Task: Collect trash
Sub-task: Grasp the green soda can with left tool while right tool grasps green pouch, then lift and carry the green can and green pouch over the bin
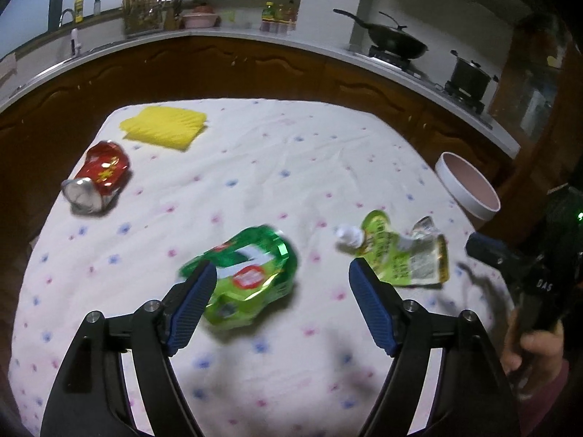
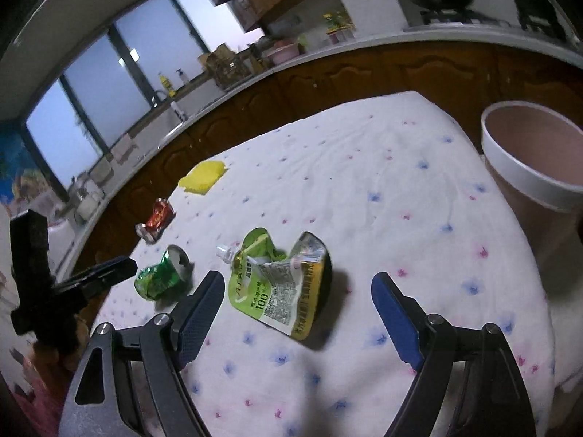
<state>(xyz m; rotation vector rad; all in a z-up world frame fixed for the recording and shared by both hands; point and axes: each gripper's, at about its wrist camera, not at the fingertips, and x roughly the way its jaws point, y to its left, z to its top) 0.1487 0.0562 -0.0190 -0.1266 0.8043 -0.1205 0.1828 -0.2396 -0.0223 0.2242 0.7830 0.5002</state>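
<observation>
Grippers are hanging over a table spread with a white cloth (image 1: pixel 255 153) dotted in pink and blue. Nearest the left wrist camera, the left gripper (image 1: pixel 282 280) is standing with its blue pads wide apart and nothing pressed between them; a crushed green can (image 1: pixel 251 273) is lying on the cloth between the pads, its near edge partly hidden behind the left pad, though whether it is touching that pad is unclear (the picture is blurred there). The right gripper (image 2: pixel 297 291) is likewise spread wide and holding nothing, with a crumpled green drink pouch (image 2: pixel 280 284), white spout toward the left, lying on the cloth just beyond the gap between its pads. At the right edge of the left view a hand (image 1: pixel 528 342) is gripping the dark handle of the other tool. Farther off on the left side, a dented red can (image 1: pixel 100 178) is lying on its side, and beyond it a yellow sponge (image 1: pixel 164 127) is sitting near the far edge. A round pinkish bin with a white rim (image 2: pixel 528 167) is standing just beside the table's right edge. Behind everything, a kitchen counter (image 1: pixel 233 34) is curving round, carrying a wok (image 1: pixel 393 40) and a pot (image 1: pixel 470 73)
</observation>
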